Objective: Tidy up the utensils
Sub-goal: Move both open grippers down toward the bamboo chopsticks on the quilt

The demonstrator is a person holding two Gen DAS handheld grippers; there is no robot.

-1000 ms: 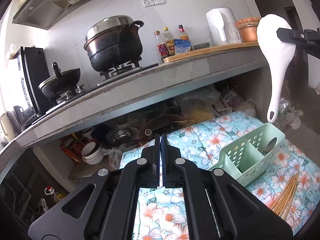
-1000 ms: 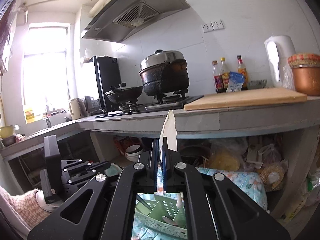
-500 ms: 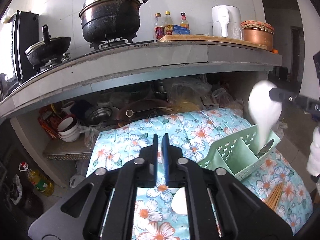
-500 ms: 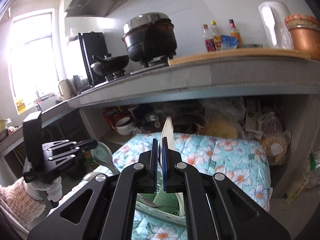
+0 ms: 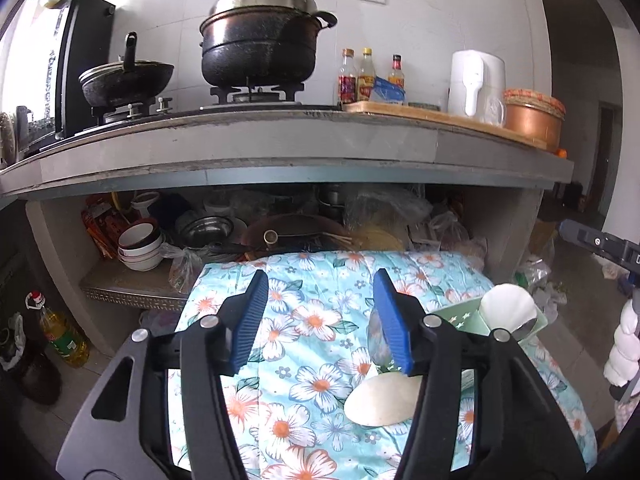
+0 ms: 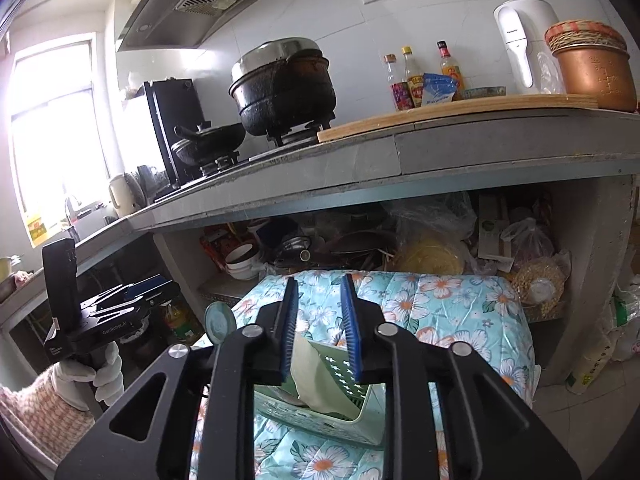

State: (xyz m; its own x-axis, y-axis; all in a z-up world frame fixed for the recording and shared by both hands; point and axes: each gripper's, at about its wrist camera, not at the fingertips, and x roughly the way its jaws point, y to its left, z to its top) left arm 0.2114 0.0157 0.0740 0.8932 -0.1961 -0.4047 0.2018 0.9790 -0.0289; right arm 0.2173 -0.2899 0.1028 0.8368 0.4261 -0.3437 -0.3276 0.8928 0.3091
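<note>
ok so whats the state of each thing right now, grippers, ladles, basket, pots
left gripper: open, empty, over the floral cloth
right gripper: open, white ladle released
white plastic ladle: standing in the basket
pale green slotted utensil basket: on the cloth, holding utensils
second white ladle: lying loose on the cloth
big black pot: lidded, on the burner
black wok: on the other burner

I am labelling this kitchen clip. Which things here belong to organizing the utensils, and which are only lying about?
Job:
green caddy
white rice paddle in caddy
white paddle on cloth
left gripper, open
right gripper, open

Lying about:
black pot
wok
sauce bottles
kettle
stacked bowls
</note>
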